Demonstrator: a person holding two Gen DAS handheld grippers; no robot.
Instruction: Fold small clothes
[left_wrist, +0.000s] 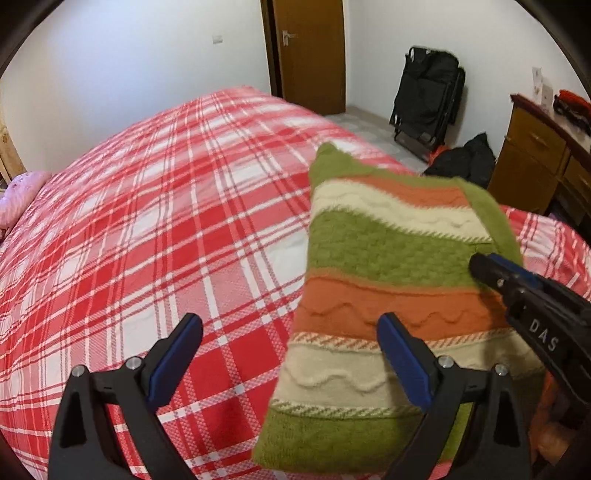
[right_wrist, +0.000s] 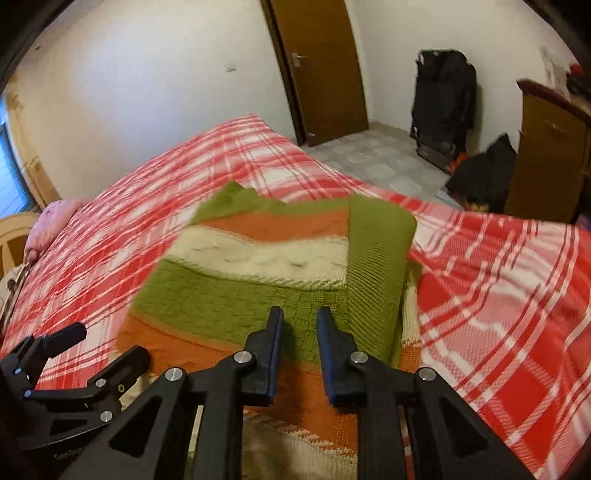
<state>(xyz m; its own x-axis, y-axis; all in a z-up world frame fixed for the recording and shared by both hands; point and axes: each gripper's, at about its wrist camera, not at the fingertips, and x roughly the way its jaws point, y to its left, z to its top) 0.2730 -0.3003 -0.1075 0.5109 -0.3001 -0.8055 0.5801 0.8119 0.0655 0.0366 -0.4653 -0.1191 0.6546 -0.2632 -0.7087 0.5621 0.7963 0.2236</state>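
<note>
Striped knit sweater (left_wrist: 384, 280): bands of green, orange and cream, cable texture, lying folded into a rough rectangle on the red-and-white plaid bedspread (left_wrist: 155, 229), toward the bed's near right side. A ribbed green panel is folded over its right edge.

Handling, as judged: soft, thick and light; it will sag and drag if lifted by one point, and the fuzzy knit should hold well between pads. Best taken at a folded edge or corner, both layers pinched together, one gripper to each side.

Left gripper (left_wrist: 291, 358): jaws spread wide, nothing between them, its right finger over the sweater's near left part.

Right gripper (right_wrist: 300, 343): jaws drawn narrow but with a clear gap, no cloth pinched; tips poised at the middle green band. Whether they touch the knit cannot be told.

Obscured: the sweater's near edge is cut off behind both grippers; sleeves and neckline are not distinguishable; the right wrist view is motion-blurred. The person holding the grippers is out of view.
</note>
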